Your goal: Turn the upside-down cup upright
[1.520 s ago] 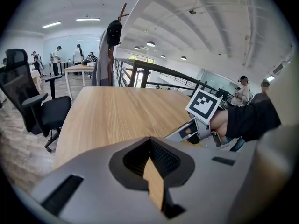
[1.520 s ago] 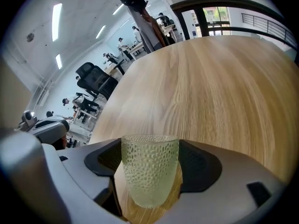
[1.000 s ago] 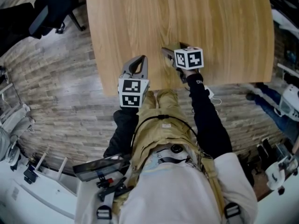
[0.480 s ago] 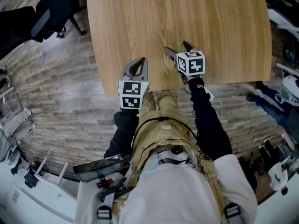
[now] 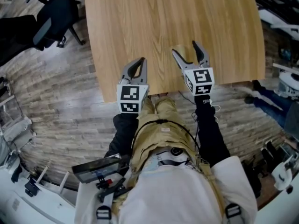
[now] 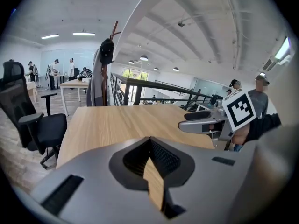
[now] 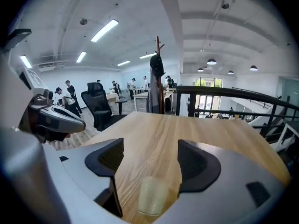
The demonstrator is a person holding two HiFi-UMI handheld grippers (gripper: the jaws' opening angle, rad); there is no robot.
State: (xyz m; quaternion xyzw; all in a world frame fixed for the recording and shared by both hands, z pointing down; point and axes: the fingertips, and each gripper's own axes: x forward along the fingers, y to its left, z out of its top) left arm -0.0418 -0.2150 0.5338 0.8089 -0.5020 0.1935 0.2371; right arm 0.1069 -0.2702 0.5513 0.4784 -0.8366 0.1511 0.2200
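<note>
**Right hand-held gripper (image 5: pixel 184 48) releases the cup (image 7: pixel 152 197)**

Its jaws now stand apart, drawn back toward the near table (image 5: pixel 163 13) edge; the cup stands free between them, likely righted; left hand-held gripper (image 5: pixel 140 59) rests closed and empty.

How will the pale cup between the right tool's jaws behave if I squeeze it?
The cup looks small and translucent, probably thin plastic: likely light, may flex. Taller than wide on the smooth wooden table, it could tip or slide under an off-centre push from the right tool.
</note>
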